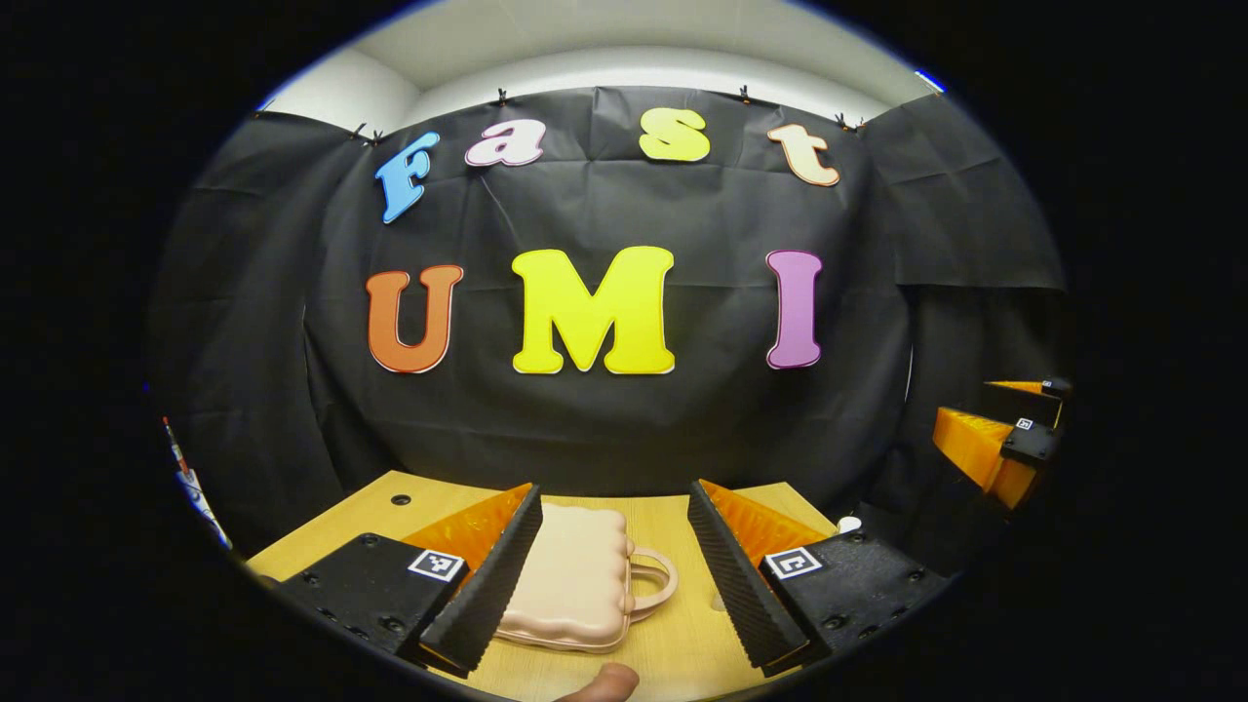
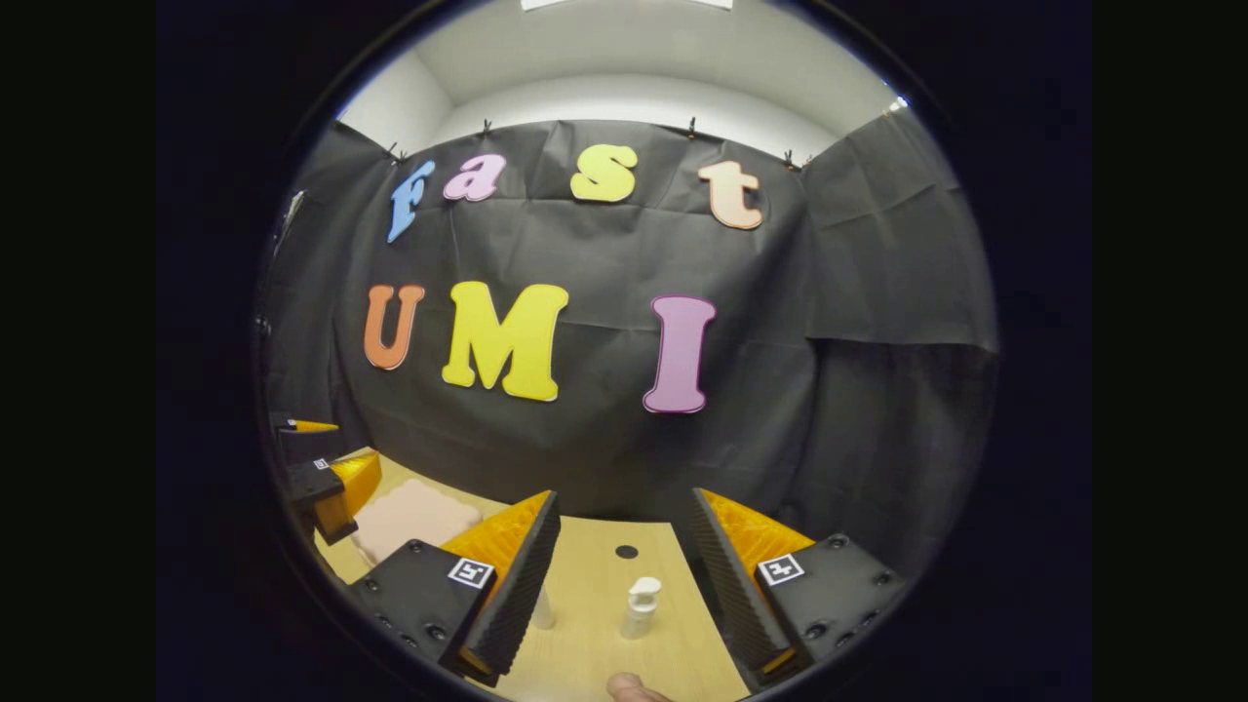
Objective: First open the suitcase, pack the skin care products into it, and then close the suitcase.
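In the left gripper view, the left gripper (image 1: 612, 575) hangs above the wooden table (image 1: 673, 643) with its jaws wide apart and nothing between them touching the fingers. The suitcase (image 1: 575, 575), small and pale pink with a quilted lid, lies flat and closed on the table at about 6 o'clock, partly behind the left finger (image 1: 492, 585). Its loop handle (image 1: 655, 583) points toward 3 o'clock, into the gap between the jaws. A fingertip (image 1: 604, 684) of the person shows at the lower edge, at 6 o'clock. At 3 o'clock in this view the right gripper (image 1: 1009, 434) is seen from the side, well apart from the suitcase; whether its jaws are open I cannot tell from here. A small hole (image 1: 401, 499) is in the table at about 8 o'clock. In the right gripper view, the right gripper (image 2: 616, 585) also has its jaws wide and holds nothing. A small white pump bottle (image 2: 641, 606) stands upright on the table between the two fingers, touching neither of them. A second pale bottle (image 2: 542, 609) stands just beside the left finger and is partly hidden by it. A dark hole (image 2: 626, 552) in the table lies behind the pump bottle, toward 12 o'clock. At 9 o'clock in this view the suitcase (image 2: 414, 519) lies flat, with the left gripper (image 2: 327, 468) near it.
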A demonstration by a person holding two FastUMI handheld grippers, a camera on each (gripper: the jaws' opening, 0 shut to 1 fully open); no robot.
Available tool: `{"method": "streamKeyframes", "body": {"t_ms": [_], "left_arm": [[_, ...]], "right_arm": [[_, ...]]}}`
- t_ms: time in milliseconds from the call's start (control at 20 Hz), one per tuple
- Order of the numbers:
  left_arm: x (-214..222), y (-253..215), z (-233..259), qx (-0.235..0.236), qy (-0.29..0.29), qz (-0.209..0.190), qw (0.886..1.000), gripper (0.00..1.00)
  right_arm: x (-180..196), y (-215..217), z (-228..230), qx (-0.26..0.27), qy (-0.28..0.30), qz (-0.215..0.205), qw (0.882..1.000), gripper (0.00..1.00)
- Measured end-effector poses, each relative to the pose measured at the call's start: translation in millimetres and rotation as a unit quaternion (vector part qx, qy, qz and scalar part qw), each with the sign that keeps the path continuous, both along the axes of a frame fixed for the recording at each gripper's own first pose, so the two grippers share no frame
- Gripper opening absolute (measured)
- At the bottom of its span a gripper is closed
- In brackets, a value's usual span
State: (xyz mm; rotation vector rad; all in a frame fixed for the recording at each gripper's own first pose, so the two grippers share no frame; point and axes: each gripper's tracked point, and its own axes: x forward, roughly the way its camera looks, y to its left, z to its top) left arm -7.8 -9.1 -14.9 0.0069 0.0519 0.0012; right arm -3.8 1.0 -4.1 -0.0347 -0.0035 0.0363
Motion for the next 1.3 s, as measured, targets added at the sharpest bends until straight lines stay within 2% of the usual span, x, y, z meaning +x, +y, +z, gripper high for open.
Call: {"method": "streamKeyframes", "body": {"t_ms": [450, 700, 750, 800, 1050, 1200, 1300], "left_arm": [[5, -9, -5, 0.004, 0.000, -0.004, 1.000, 0.96], [28, -1, -39, 0.043, 0.009, 0.001, 0.999, 0.96], [31, 1, -50, 0.061, 0.013, 0.000, 0.998, 1.00], [35, 1, -61, 0.083, 0.015, -0.002, 0.996, 0.96], [49, -3, -121, 0.185, 0.038, -0.026, 0.982, 0.99], [59, -14, -152, 0.265, 0.044, -0.044, 0.962, 0.99], [66, -14, -173, 0.327, 0.049, -0.046, 0.943, 0.98]], "right_arm": [[9, -16, -12, 0.006, 0.015, -0.007, 1.000, 0.80], [11, -31, -24, -0.003, 0.029, -0.020, 0.999, 0.80], [10, -36, -29, -0.005, 0.033, -0.025, 0.999, 0.80], [10, -39, -32, -0.007, 0.037, -0.030, 0.999, 0.80], [7, -64, -52, -0.011, 0.060, -0.057, 0.997, 0.80], [5, -82, -62, -0.013, 0.068, -0.077, 0.995, 0.80], [3, -94, -70, -0.008, 0.078, -0.091, 0.993, 0.80]]}}
